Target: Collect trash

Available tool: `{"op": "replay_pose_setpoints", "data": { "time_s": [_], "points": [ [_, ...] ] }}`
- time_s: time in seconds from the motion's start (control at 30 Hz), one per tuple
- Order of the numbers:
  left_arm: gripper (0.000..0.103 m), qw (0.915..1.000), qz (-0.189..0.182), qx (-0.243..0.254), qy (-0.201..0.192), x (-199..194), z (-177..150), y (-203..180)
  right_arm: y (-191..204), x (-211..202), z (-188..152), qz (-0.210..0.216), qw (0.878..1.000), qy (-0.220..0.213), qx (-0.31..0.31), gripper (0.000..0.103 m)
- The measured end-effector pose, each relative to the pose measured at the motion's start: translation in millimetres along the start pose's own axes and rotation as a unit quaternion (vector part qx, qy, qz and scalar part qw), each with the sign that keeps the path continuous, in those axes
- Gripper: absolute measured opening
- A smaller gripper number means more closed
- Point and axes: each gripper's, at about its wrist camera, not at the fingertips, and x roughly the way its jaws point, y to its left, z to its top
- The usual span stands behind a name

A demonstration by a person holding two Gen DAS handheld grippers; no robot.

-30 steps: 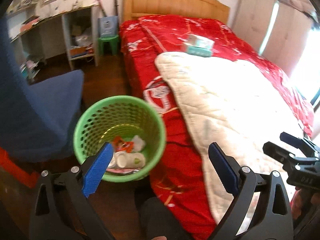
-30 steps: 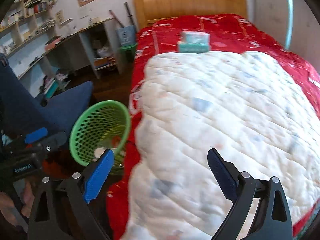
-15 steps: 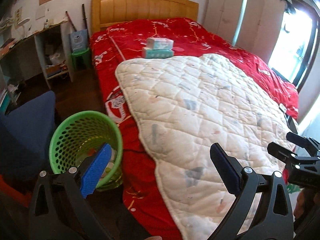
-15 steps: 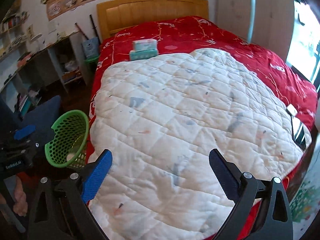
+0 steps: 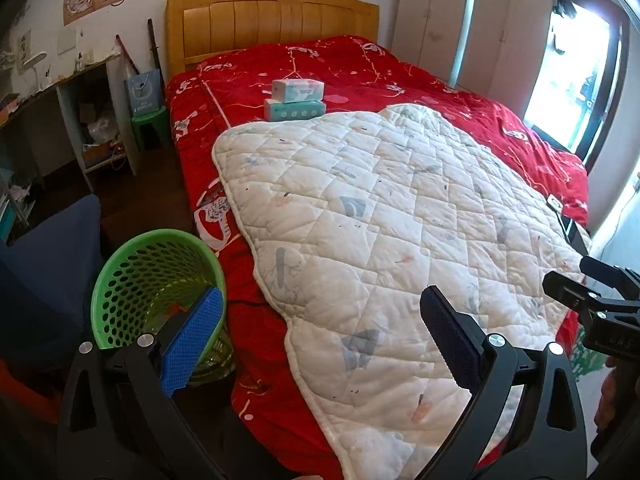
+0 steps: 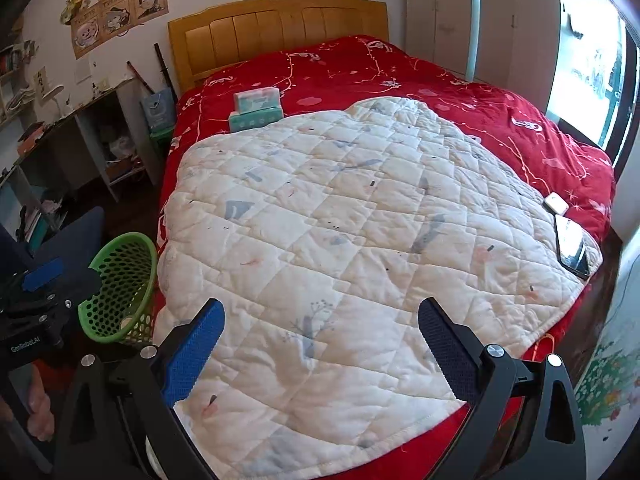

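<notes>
Left wrist view: the left gripper point(image 5: 320, 328) is held with its jaws spread wide and nothing between them, aimed across the bed. The green basket point(image 5: 120, 280) stands on the floor at 8 o'clock in this view, just beside the red bedspread point(image 5: 360, 68); some trash point(image 5: 174, 310) shows through its mesh at the bottom, partly hidden behind the blue pad.

Right wrist view: the right gripper point(image 6: 320, 332) is likewise wide and empty, poised above the near edge of the white quilt point(image 6: 340, 220). The basket sits at 9 o'clock, with the other gripper in front of it.

Step in hand — judged as a search or end-of-task check. No loose trash is visible on the quilt or the bedspread. Items present on the bed:

- two stacked tissue packs point(image 6: 258, 110) at 11 o'clock, near the headboard point(image 6: 280, 28);
- a phone point(image 6: 572, 246) at 3 o'clock, lying on the quilt edge;
- a small white object point(image 6: 556, 203) just beyond it, too small to identify.

None of these reads as trash.

Next move — scan the floor and the far side of the bed for remaining litter. If any is found, bring one gripper over it, close on it, and carry it to the basket at the left. Avoid the phone.
</notes>
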Motion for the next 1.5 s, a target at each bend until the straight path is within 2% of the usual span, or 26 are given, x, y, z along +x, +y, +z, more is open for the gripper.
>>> {"op": "replay_pose_setpoints", "data": {
  "time_s": [0.6,1.5],
  "points": [
    [0.097,0.9999,-0.005,0.004,-0.012,-9,1,-11,-10,-19,2,-0.009,1.000,-0.017,0.011,0.094],
    [0.097,0.9998,-0.006,0.008,-0.019,-12,5,-19,-21,-22,7,-0.013,0.999,-0.026,0.021,0.094]
  ]
}}
